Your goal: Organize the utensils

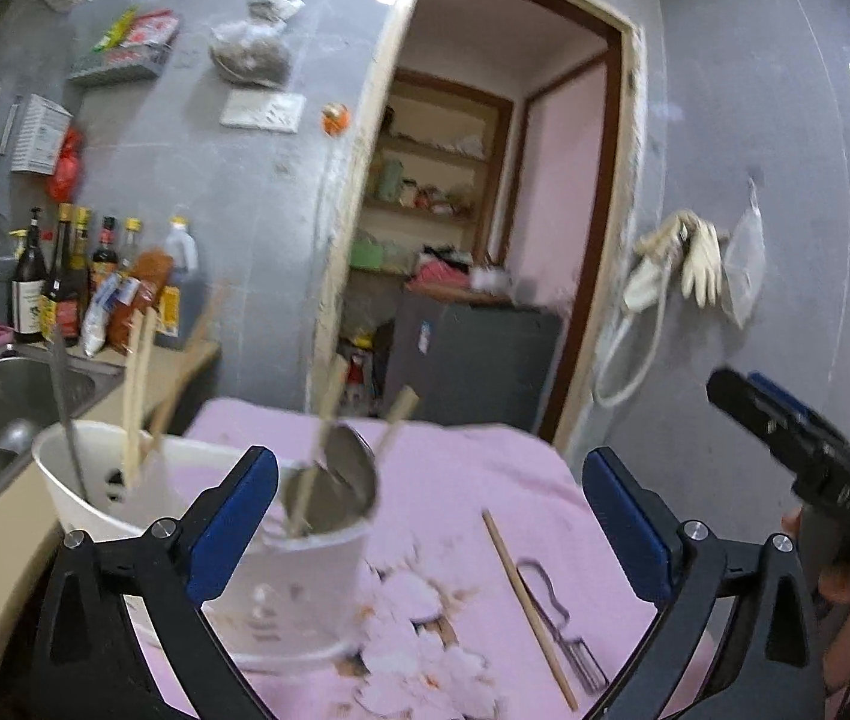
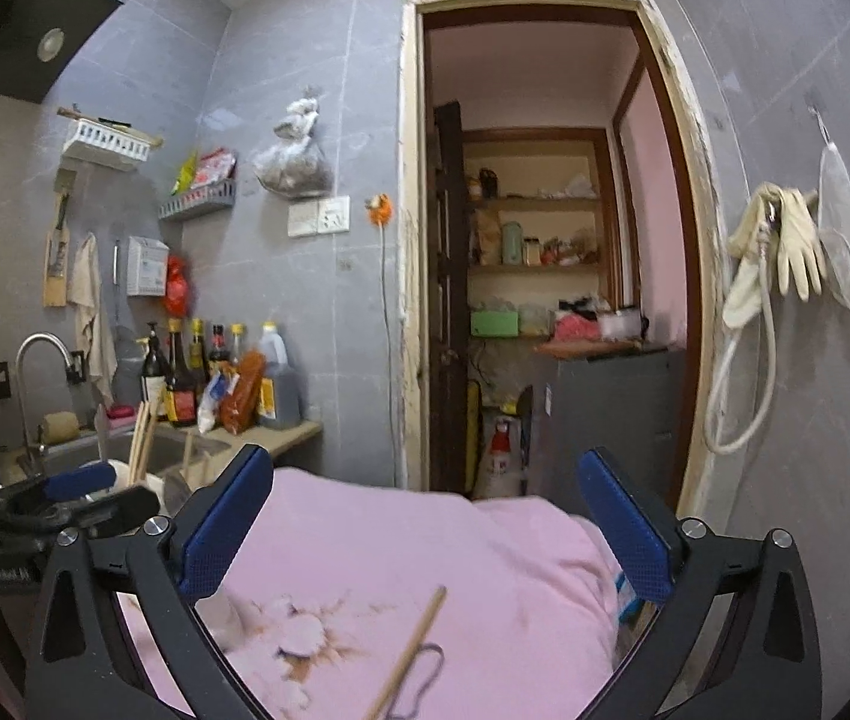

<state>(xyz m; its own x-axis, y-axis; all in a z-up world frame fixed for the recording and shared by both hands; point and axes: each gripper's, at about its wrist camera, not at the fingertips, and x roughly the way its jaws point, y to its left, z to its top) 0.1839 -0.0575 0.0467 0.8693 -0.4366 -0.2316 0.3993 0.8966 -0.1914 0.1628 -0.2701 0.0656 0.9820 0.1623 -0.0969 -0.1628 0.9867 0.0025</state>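
A white two-compartment utensil holder (image 1: 299, 576) stands on the pink flowered cloth (image 1: 460, 480). Chopsticks (image 1: 137, 396) and a metal handle lean in its far compartment; a metal spoon (image 1: 344, 474) and more chopsticks stand in the near one. One loose chopstick (image 1: 529, 609) and a wire peeler (image 1: 553, 618) lie on the cloth to the right. My left gripper (image 1: 430, 516) stands open just in front of the holder, nothing between its fingers. My right gripper (image 2: 425, 522) is open above the cloth, with the chopstick (image 2: 410, 654) and peeler (image 2: 422, 669) below it. The right gripper (image 1: 808, 456) also shows at the left view's right edge.
A steel sink (image 1: 5, 396) with a faucet (image 2: 41, 360) and a counter with sauce bottles (image 1: 65, 276) lie to the left. An open doorway (image 2: 544, 240) with shelves is straight ahead. Gloves and a hose (image 2: 778, 252) hang on the right wall.
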